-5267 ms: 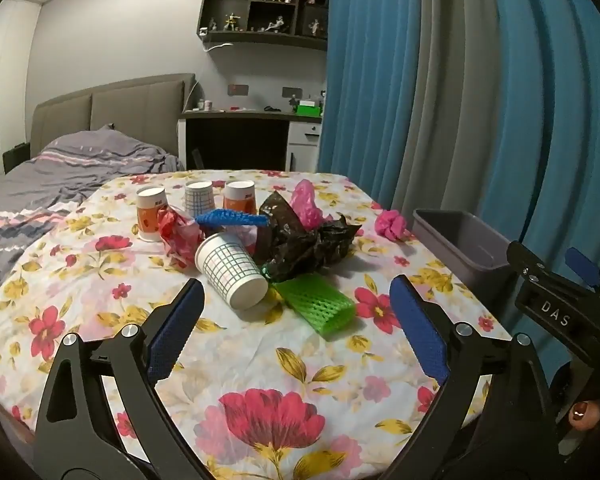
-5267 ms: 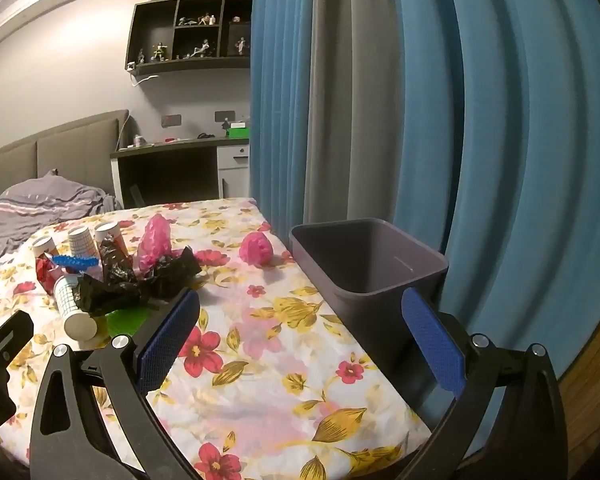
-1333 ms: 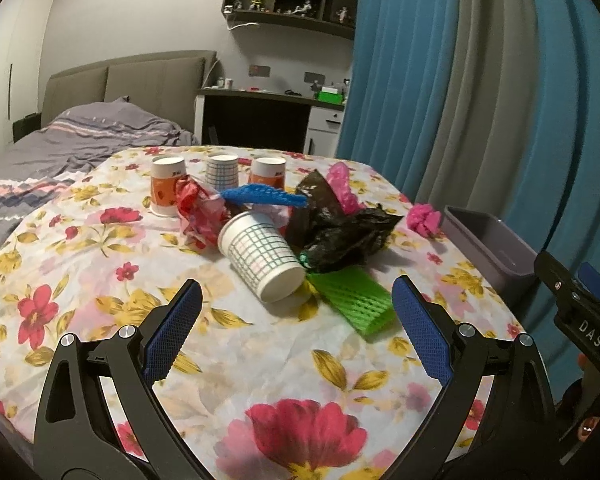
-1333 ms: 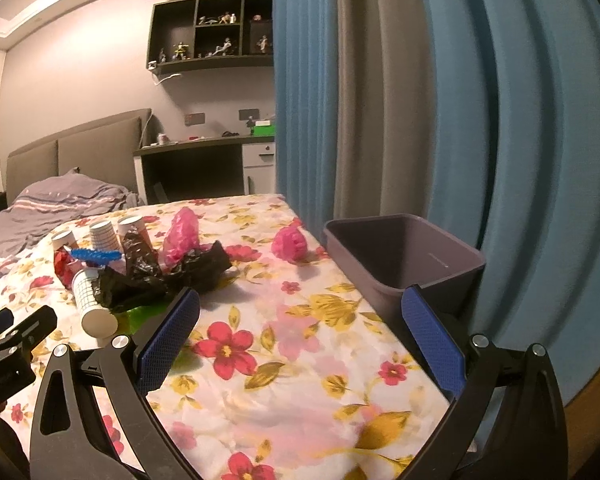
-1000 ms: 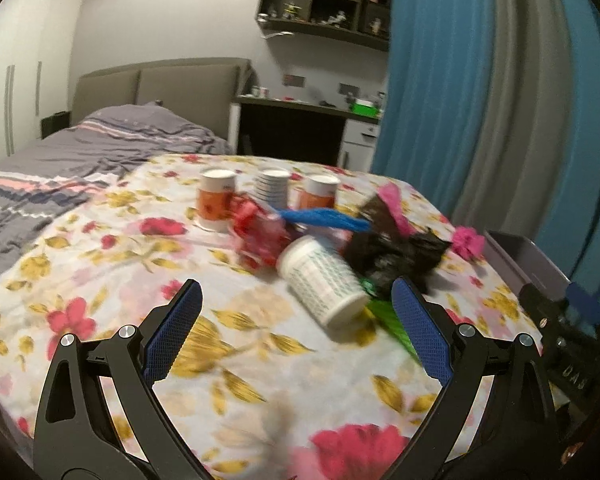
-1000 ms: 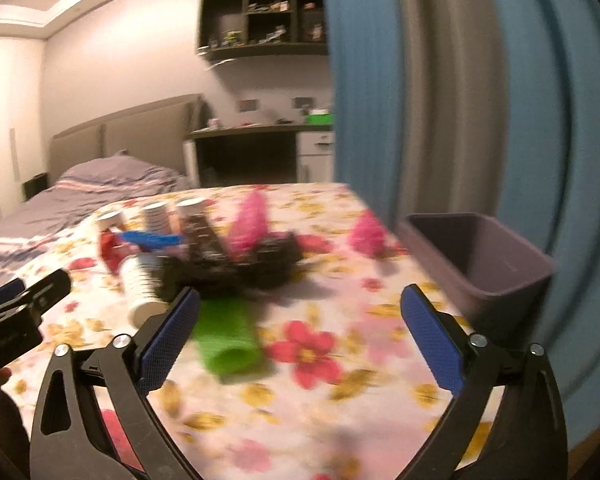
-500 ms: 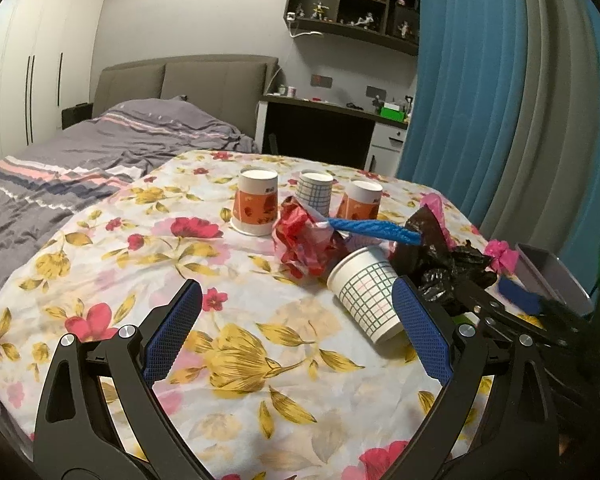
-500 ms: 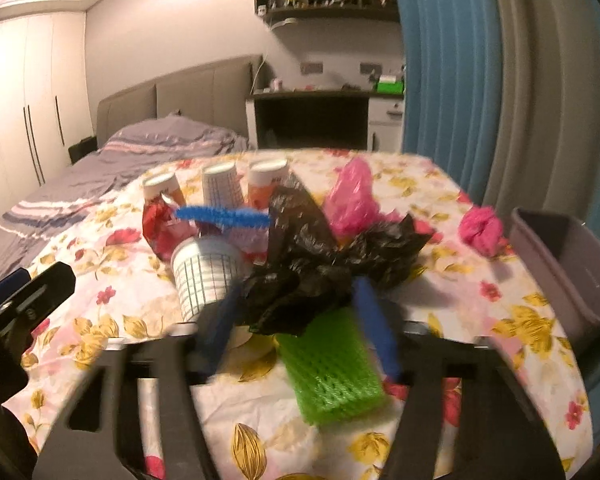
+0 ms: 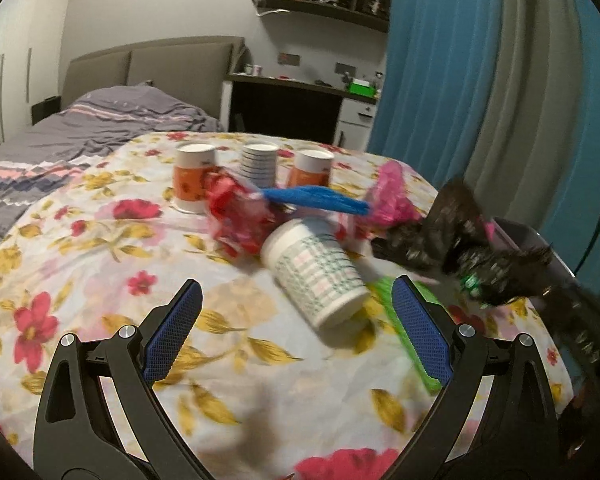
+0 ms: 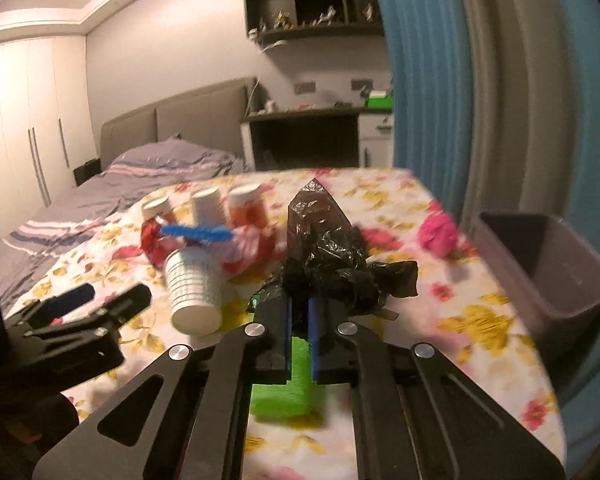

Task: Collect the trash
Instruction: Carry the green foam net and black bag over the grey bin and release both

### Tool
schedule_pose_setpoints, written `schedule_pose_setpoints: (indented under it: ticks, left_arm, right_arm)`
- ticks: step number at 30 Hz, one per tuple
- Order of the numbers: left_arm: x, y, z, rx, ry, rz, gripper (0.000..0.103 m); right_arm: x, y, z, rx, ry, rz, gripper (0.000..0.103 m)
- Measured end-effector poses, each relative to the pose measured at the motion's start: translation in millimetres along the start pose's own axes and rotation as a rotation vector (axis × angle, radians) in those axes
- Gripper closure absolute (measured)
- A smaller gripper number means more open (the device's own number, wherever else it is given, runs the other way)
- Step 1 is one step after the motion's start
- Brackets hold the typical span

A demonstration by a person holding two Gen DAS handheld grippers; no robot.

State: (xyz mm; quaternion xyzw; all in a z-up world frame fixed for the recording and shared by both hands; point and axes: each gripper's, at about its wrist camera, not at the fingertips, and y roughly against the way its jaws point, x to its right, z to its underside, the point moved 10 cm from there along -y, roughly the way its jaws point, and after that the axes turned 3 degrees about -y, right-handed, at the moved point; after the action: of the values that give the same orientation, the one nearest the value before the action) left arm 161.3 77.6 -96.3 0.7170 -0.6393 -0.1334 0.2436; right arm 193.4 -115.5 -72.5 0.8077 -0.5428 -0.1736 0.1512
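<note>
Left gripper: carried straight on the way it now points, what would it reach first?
Most likely the tipped-over grid-patterned paper cup, which lies just beyond and right of centre between the open jaws of the left gripper. Ahead of that, only bare floral tablecloth shows. Blur leaves depth uncertain.

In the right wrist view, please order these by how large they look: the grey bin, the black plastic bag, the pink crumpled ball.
1. grey bin, largest, though partly cut off.
2. black plastic bag, close behind; it is nearer the camera, so unsure.
3. pink crumpled ball, clearly smallest.
</note>
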Motion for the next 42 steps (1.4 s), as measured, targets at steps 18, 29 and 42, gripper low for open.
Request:
schedule_pose_setpoints:
  ticks: [18, 29, 42]
  left_arm:
    - [117, -55, 66, -0.323, -0.162, 0.198, 0.041]
    - [122, -50, 60, -0.280, -0.191, 0.200, 0.090]
    - [166, -9, 2, -0.118, -0.245, 0.326, 0.091]
  right_arm:
    - [66, 47, -9, 0.081, -0.047, 0.078, 0.096]
    - [75, 54, -11, 0.096, -0.061, 0.076, 0.096]
    - [117, 77, -38, 0.172, -0.091, 0.145, 0.096]
